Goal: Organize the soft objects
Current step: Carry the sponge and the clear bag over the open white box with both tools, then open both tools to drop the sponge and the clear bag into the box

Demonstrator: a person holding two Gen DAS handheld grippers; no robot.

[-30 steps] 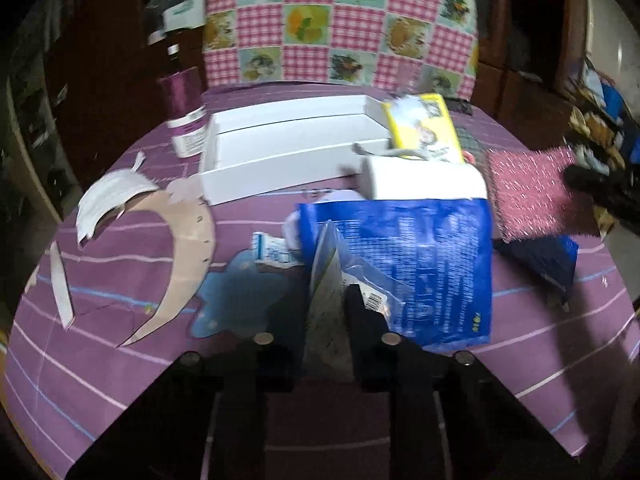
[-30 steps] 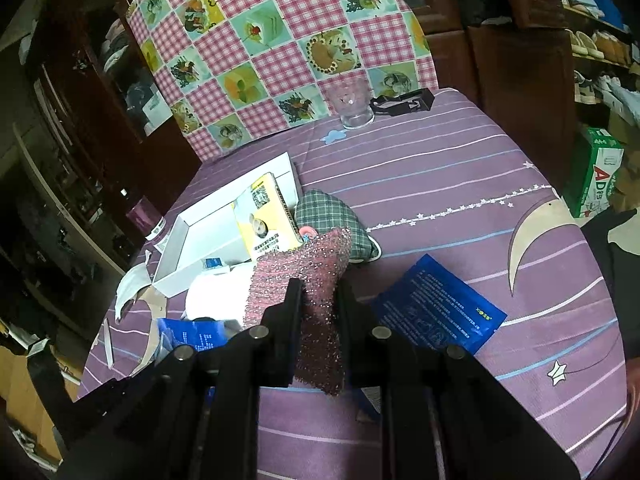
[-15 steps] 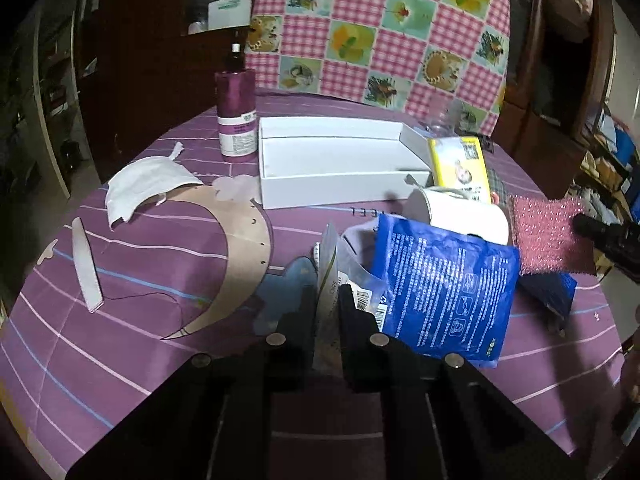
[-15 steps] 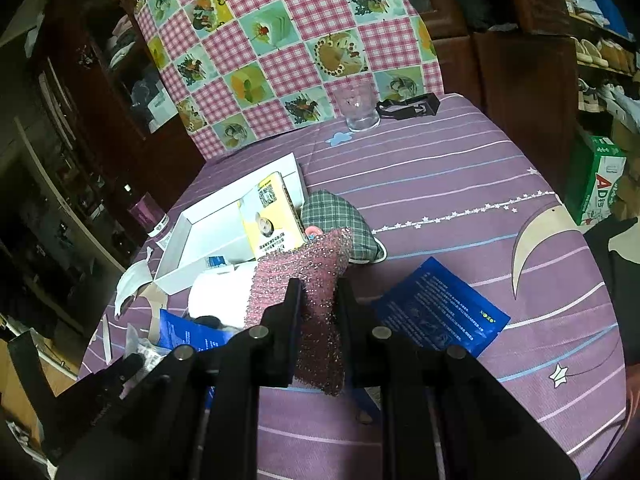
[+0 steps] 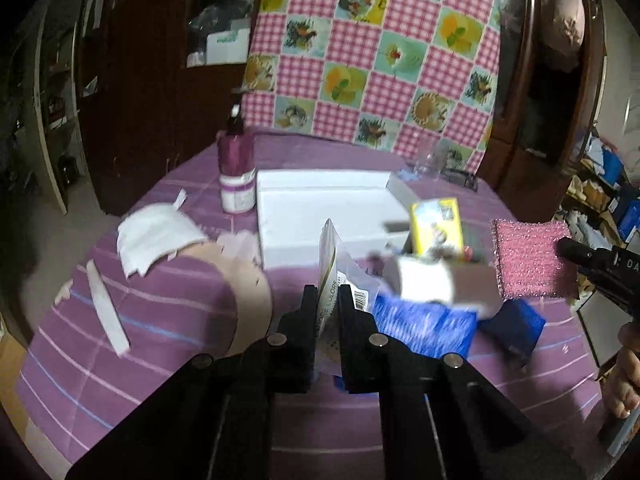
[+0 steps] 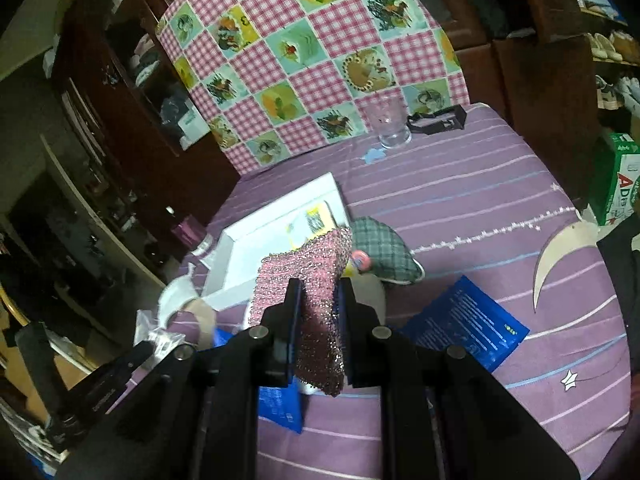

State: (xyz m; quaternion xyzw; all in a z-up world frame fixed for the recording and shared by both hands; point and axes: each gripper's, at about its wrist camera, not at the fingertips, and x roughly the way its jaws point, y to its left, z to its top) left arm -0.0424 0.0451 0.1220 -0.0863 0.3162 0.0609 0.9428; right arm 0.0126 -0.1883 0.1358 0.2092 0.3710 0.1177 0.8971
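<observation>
My left gripper (image 5: pixel 327 300) is shut on a thin clear plastic packet (image 5: pixel 329 264) with a printed card and barcode, held upright above the purple table. My right gripper (image 6: pixel 318 292) is shut on a pink glittery sponge (image 6: pixel 308 276), lifted off the table; the same sponge (image 5: pixel 528 258) shows at the right of the left wrist view. A white open box (image 5: pixel 320 204) stands behind, with a yellow packet (image 5: pixel 438 226) leaning at its corner. Below lie a blue pouch (image 5: pixel 420 320), a white roll (image 5: pixel 424 284) and a green checked pouch (image 6: pixel 380 248).
A purple bottle (image 5: pixel 237 172) stands left of the box. A white mask (image 5: pixel 154 238), a tan crescent cut-out (image 5: pixel 244 296) and a white strip (image 5: pixel 107 312) lie at the left. A glass (image 6: pixel 388 122), another blue pouch (image 6: pixel 468 330) and a checked chair cover (image 6: pixel 304 48) are further back.
Both grippers have risen. The left lifted the clear packet off the blue pouch and tilted its view up. The right carried the pink sponge higher above the pile.
</observation>
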